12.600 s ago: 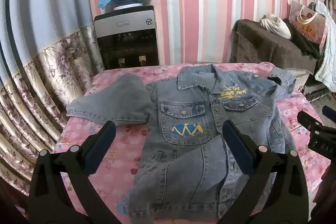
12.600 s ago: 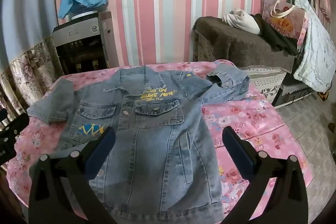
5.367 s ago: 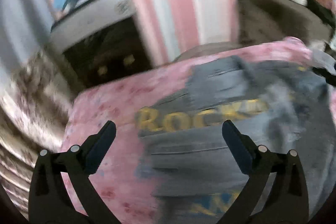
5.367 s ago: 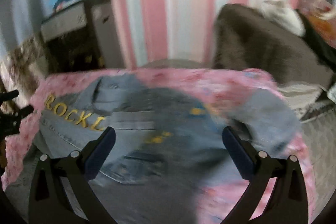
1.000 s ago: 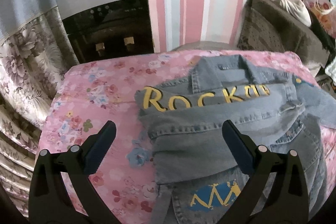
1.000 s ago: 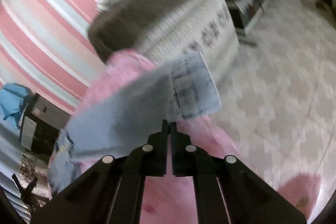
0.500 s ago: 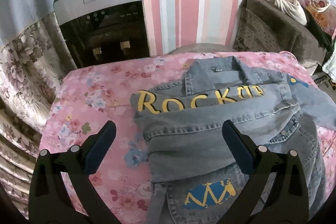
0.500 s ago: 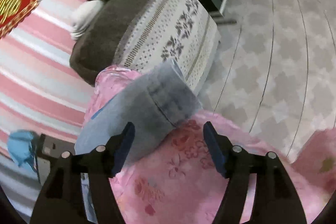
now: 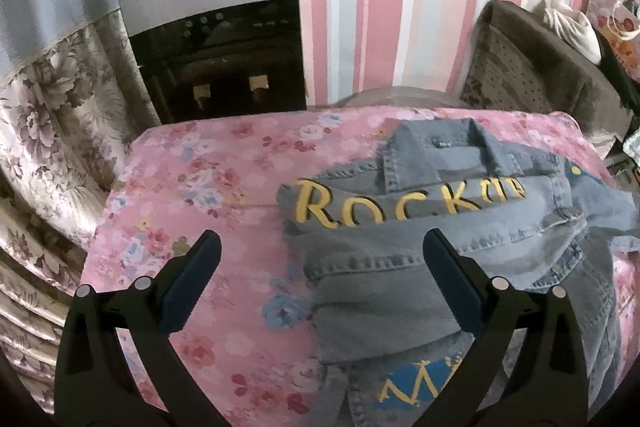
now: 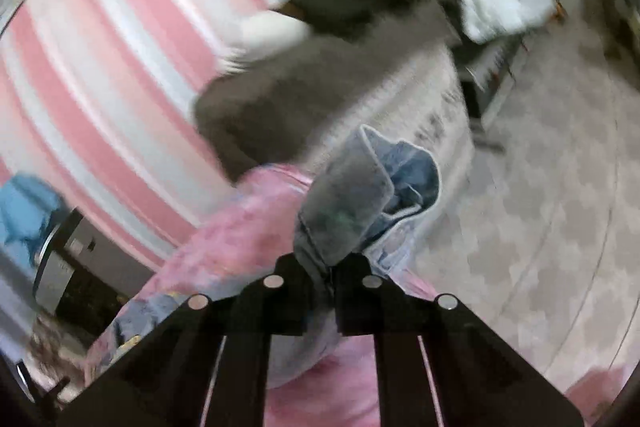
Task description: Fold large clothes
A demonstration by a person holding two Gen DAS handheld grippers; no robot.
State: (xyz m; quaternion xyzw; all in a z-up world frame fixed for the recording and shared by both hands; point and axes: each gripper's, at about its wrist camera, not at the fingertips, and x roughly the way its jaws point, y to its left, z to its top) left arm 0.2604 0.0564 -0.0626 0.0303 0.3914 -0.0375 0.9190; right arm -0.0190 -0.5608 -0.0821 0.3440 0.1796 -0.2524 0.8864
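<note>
A blue denim jacket (image 9: 420, 267) with yellow "ROCK" lettering lies on the pink floral table cover (image 9: 192, 179), its left side folded over the front. My left gripper (image 9: 322, 239) hovers open above the jacket's folded left edge, nothing between its fingers. In the blurred right wrist view, the jacket's sleeve cuff (image 10: 360, 195) stands up from between the jaws of my right gripper (image 10: 330, 263). Those jaws are closing and pinch the denim, which is lifted off the table's right end.
A black and silver water dispenser (image 9: 216, 39) stands behind the table against the striped wall. A floral curtain (image 9: 48, 131) hangs at the left. Brown covered furniture (image 9: 532, 67) with clothes on it sits at the right. Patterned floor (image 10: 540, 227) lies beyond the table's right edge.
My right gripper stood wide open beside the sleeve cuff half a second ago; now it is closed on the cuff and has risen with it. The left gripper has drifted slightly.
</note>
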